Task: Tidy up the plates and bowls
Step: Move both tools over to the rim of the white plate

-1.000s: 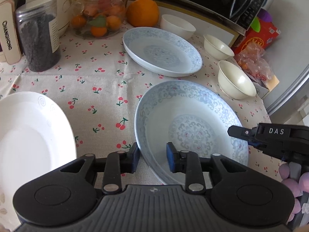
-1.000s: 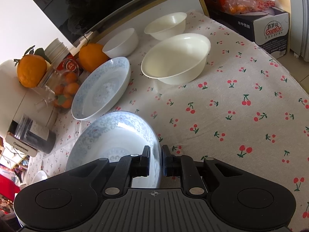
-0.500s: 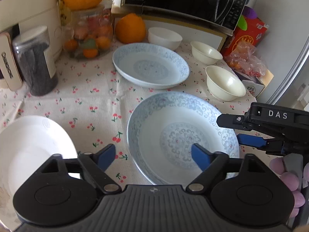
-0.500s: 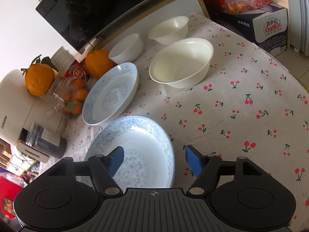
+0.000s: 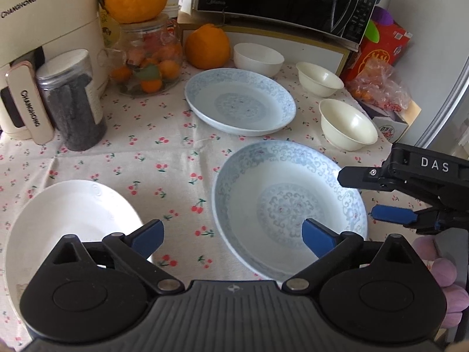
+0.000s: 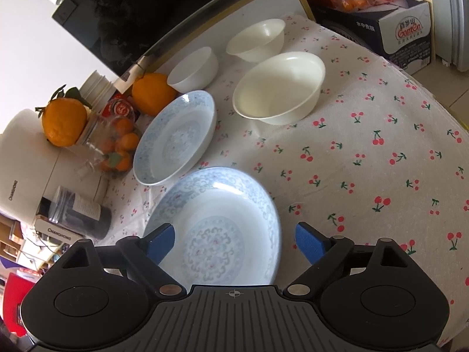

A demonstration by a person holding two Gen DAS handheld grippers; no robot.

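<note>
A blue-patterned plate (image 5: 288, 205) lies flat on the cherry tablecloth, also in the right wrist view (image 6: 217, 228). My left gripper (image 5: 231, 239) is open over its near rim, empty. My right gripper (image 6: 234, 243) is open above the plate's right side, empty; it shows in the left wrist view (image 5: 369, 193). A second blue-patterned plate (image 5: 240, 102) lies further back (image 6: 176, 136). A white plate (image 5: 70, 223) lies at the left. Three bowls stand behind: a cream bowl (image 5: 347, 124) (image 6: 278, 88), a smaller cream bowl (image 5: 319, 77) (image 6: 256, 39), a white bowl (image 5: 258, 58) (image 6: 193, 69).
A black microwave (image 5: 287, 0) stands at the back. An orange (image 5: 208, 47), a glass jar of small oranges (image 5: 149, 61), a dark-filled jar (image 5: 73, 99) and a cream appliance (image 5: 44, 29) line the back left. A red box (image 5: 381, 50) and a snack bag (image 5: 378, 88) sit right.
Both grippers were shut on the near plate's rim a second ago. Both have opened, let go and drawn back; the plate rests on the cloth.
</note>
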